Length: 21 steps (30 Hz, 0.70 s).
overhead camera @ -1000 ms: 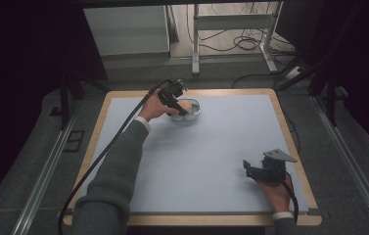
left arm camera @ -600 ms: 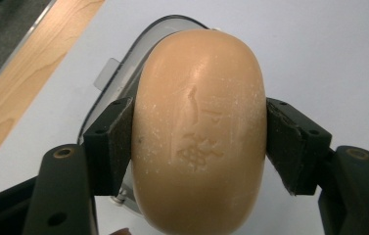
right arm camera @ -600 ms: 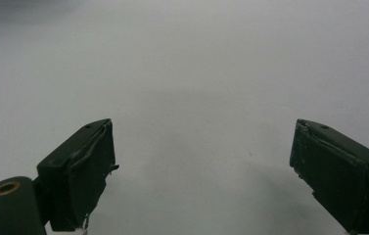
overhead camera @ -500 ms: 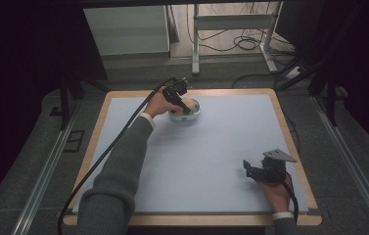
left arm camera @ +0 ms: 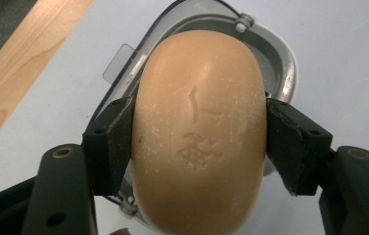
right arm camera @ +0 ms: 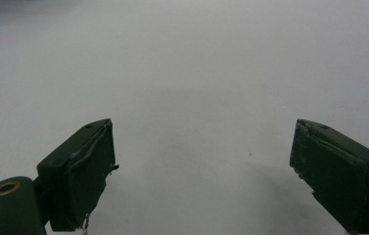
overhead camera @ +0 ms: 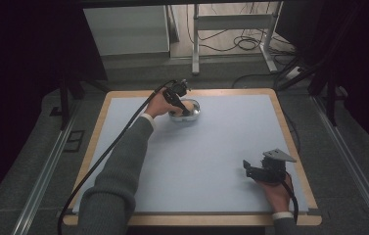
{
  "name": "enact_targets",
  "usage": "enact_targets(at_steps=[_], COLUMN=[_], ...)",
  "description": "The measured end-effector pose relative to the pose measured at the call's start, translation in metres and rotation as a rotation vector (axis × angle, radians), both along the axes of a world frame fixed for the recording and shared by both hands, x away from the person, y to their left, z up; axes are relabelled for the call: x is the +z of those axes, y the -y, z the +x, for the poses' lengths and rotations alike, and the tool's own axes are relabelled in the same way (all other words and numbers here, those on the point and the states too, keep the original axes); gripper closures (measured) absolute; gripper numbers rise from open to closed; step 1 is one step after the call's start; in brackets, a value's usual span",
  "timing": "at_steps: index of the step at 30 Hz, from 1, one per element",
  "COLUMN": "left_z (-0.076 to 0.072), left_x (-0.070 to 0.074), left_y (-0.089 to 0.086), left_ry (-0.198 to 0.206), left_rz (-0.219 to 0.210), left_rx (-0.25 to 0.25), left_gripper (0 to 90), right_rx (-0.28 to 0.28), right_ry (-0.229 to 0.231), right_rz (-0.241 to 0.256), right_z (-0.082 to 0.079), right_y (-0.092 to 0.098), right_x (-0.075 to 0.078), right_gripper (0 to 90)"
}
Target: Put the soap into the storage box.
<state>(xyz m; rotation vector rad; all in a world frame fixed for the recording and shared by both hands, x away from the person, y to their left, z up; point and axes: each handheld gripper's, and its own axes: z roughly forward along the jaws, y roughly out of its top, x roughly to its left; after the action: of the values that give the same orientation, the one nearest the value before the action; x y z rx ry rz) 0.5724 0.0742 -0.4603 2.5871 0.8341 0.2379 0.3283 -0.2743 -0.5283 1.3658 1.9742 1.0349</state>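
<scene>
With our left gripper (left arm camera: 199, 142) clamping the soap bar (left arm camera: 199, 132) across its middle over the dish (left arm camera: 275, 58), we judge it firm, slippery, while our right gripper (right arm camera: 201, 166) gapes wide, empty.

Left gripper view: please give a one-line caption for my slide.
Hand-held gripper clamps a tan soap bar over its metal dish.
</scene>
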Motion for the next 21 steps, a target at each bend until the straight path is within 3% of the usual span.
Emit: enact_targets(at_steps=[6, 11, 14, 21], left_z=[-0.001, -0.007, -0.016, -0.037], left_x=[0.002, 0.009, 0.017, 0.027], left_y=[0.000, -0.002, -0.008, -0.020], left_ry=[-0.005, 0.013, 0.039, 0.055], left_rz=[-0.036, -0.026, -0.053, -0.100], left_rx=[0.003, -0.006, -0.002, 0.017], left_gripper=[31.9, 29.6, 29.1, 26.7], right_rx=[0.000, -0.001, -0.001, -0.003], right_ry=[-0.001, 0.001, 0.002, 0.002], right_rz=[0.000, 0.000, -0.003, -0.007], right_z=[0.000, 0.000, 0.000, 0.000], right_y=[0.000, 0.000, 0.000, -0.001], right_x=[0.000, 0.000, 0.000, 0.000], right_gripper=[9.6, 9.6, 9.6, 9.6])
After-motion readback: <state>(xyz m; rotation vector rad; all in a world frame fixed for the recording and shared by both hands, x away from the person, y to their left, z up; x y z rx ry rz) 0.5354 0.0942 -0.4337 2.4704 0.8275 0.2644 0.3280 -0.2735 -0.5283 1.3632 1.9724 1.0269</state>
